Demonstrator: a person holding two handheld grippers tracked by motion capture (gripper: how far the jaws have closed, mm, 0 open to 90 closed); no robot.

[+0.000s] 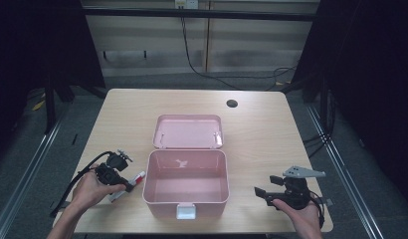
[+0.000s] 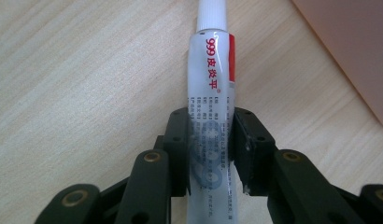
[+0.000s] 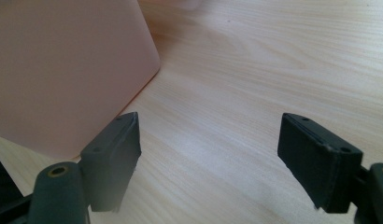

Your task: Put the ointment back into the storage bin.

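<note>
Your left gripper is clamped on the ointment tube near the desk's front-left edge (just beside the pink box), right gripper gaping, holding nothing.

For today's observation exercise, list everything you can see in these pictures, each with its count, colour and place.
Box: one, pink, open and empty, table centre.
Lid: one, pink, flipped back behind the box.
Tube: one, white with red print, left of the box.
Table: one, light wood, with a dark hole near the far edge.
Left gripper: black, shut on the tube.
Right gripper: black, open, right of the box.
Hands: two, near edge.
</note>
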